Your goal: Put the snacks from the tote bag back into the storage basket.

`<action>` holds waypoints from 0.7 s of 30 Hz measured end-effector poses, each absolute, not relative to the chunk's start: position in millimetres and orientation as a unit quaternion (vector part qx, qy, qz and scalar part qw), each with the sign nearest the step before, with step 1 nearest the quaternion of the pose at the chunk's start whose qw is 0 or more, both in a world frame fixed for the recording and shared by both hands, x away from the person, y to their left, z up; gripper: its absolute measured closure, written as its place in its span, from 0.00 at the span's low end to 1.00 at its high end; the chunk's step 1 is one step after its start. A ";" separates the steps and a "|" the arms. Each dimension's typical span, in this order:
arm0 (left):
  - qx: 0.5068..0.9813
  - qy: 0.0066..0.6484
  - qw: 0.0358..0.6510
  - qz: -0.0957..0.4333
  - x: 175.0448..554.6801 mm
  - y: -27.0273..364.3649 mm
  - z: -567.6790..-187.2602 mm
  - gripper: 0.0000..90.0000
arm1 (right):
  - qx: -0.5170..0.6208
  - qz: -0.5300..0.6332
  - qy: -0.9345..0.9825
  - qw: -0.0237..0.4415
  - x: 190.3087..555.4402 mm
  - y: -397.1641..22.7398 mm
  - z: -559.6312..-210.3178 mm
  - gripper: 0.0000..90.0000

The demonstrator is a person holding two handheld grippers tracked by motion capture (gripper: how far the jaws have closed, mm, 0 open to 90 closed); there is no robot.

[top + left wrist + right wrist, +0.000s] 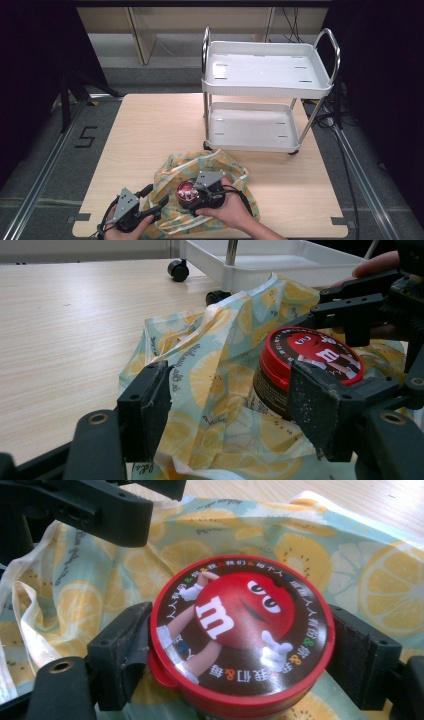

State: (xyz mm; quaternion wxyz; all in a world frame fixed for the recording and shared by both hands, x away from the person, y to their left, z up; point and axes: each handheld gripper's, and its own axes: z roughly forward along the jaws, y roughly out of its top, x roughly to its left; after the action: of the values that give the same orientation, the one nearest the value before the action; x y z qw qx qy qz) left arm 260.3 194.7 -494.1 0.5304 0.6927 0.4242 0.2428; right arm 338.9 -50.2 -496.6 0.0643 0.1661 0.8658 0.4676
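**Candy tub gripped over a soft bag**

Currently a white two-shelf cart (267,75) is standing at the counter's (150,130) far right edge, both shelves bare. Toward the near edge, a lemon-print bag (172,167) is lying crumpled; it looks thin, limp and likely to slide or bunch, so its rim or handle loops seem the best hold. Over it, the right hand-held gripper (240,645) is clamping a round candy tub (240,630) by its red lid rim. That tub reads as rigid, light plastic, smooth enough to slip; squeezing across the widest part seems safest. Alongside, the left hand-held gripper (230,410) is hanging with jaws spread, one either side of the bag's fabric, gripping nothing.
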 end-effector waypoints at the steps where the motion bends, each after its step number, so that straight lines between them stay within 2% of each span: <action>1: 0.693 0.424 0.530 0.242 260.3 194.6 -494.2 0.37 | 0.166 0.465 0.867 0.065 338.7 -50.3 -496.6 0.23; 21: 0.692 0.425 0.531 0.243 260.3 194.5 -494.1 0.37 | 0.176 0.471 0.861 0.076 337.3 -47.6 -502.2 0.29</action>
State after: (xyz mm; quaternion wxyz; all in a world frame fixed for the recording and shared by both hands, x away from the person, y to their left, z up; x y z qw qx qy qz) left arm 260.3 194.5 -494.1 0.5312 0.6918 0.4247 0.2429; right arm 337.3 -47.6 -502.2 0.0759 0.1764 0.8611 0.4708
